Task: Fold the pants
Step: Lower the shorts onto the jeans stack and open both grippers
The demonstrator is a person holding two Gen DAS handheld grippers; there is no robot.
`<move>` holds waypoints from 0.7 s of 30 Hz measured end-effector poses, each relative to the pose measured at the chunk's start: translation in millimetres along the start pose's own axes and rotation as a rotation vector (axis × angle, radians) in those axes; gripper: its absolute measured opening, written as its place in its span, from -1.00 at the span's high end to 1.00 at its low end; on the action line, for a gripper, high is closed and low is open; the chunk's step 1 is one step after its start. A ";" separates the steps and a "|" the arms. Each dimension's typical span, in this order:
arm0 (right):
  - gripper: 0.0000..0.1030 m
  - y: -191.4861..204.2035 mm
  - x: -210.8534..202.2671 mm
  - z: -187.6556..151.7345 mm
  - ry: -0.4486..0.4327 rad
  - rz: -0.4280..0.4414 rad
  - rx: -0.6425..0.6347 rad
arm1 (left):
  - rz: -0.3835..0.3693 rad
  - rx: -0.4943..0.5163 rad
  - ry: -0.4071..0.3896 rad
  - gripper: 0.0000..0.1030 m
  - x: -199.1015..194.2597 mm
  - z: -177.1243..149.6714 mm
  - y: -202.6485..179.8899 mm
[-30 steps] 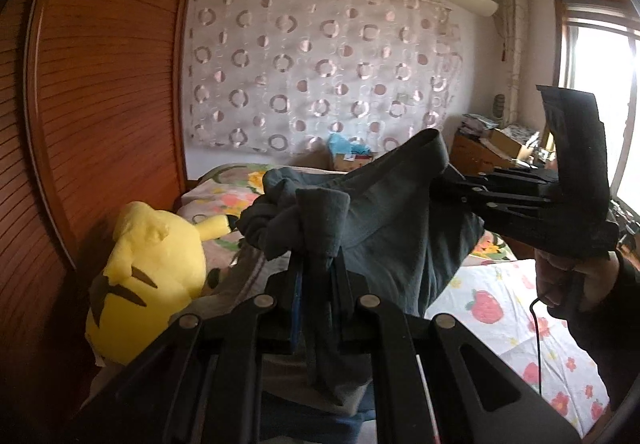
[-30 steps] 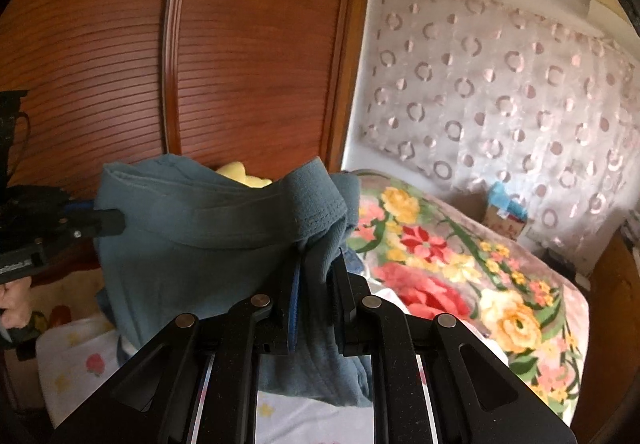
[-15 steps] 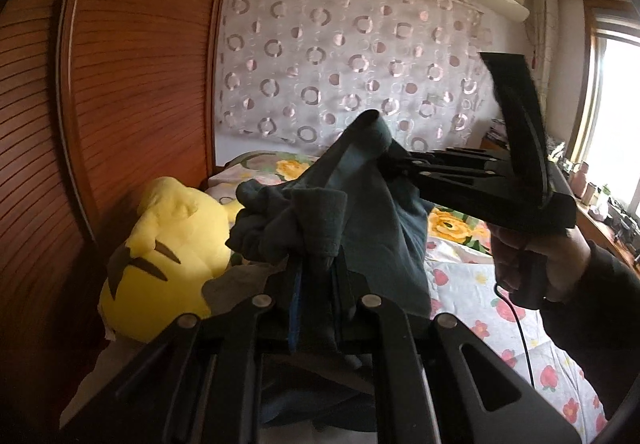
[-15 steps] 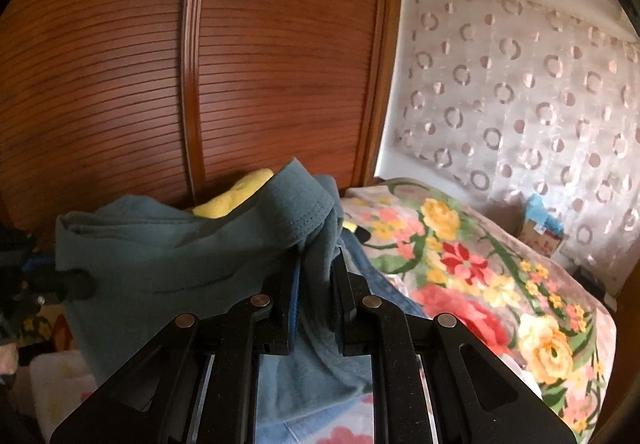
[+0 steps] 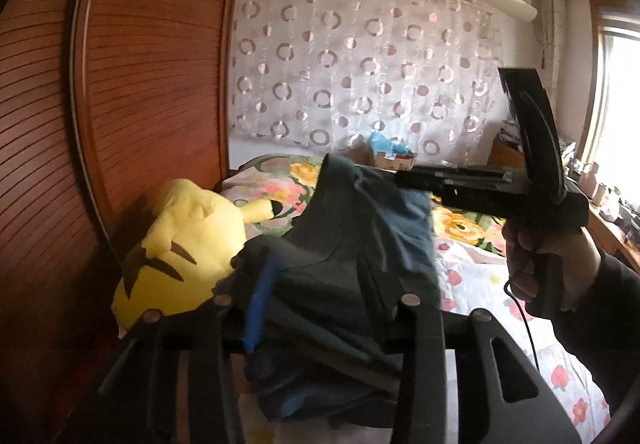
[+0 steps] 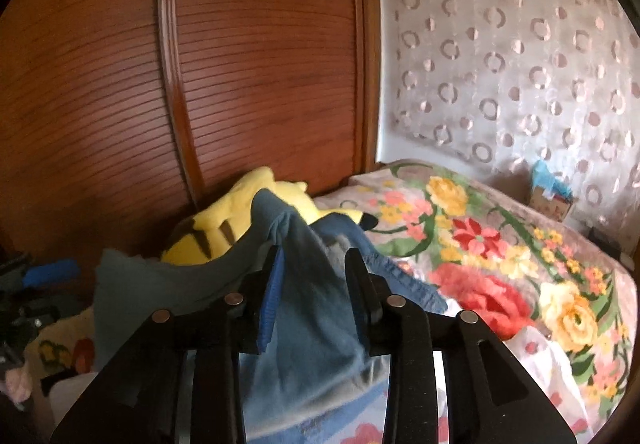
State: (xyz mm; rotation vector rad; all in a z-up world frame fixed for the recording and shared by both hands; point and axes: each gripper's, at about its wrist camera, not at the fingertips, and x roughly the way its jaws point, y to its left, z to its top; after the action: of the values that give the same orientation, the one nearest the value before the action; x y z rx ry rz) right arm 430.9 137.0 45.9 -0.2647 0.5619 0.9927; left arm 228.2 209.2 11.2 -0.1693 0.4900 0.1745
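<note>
The dark teal pants slump in a heap on the bed beside a yellow plush toy. My left gripper has its jaws opening, and a loose fold of the pants lies between its fingers. A hand holds my right gripper just right of it, the tip at the top edge of the cloth. In the right wrist view the right gripper is also opening. The pants drape between its fingers, against the blue pad and apart from the other finger.
The yellow plush toy leans against the slatted wooden wardrobe doors at the left. A floral bedspread covers the far bed, a strawberry-print sheet the near part. A cardboard box stands by the curtain.
Both grippers' jaws have spread apart from a tight pinch. The pants, held up and stretched between them before, have sunk and slackened. The right gripper has moved closer to the left one.
</note>
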 end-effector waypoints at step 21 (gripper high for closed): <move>0.59 -23.0 9.4 -42.6 0.056 -0.047 0.091 | 0.049 0.040 0.161 0.22 34.8 -34.7 -10.0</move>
State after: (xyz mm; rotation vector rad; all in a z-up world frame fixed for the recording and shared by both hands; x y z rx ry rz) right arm 440.5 112.0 4.5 -0.2248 0.6477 0.9140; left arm 244.7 196.8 -34.5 -0.1330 0.6579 0.1994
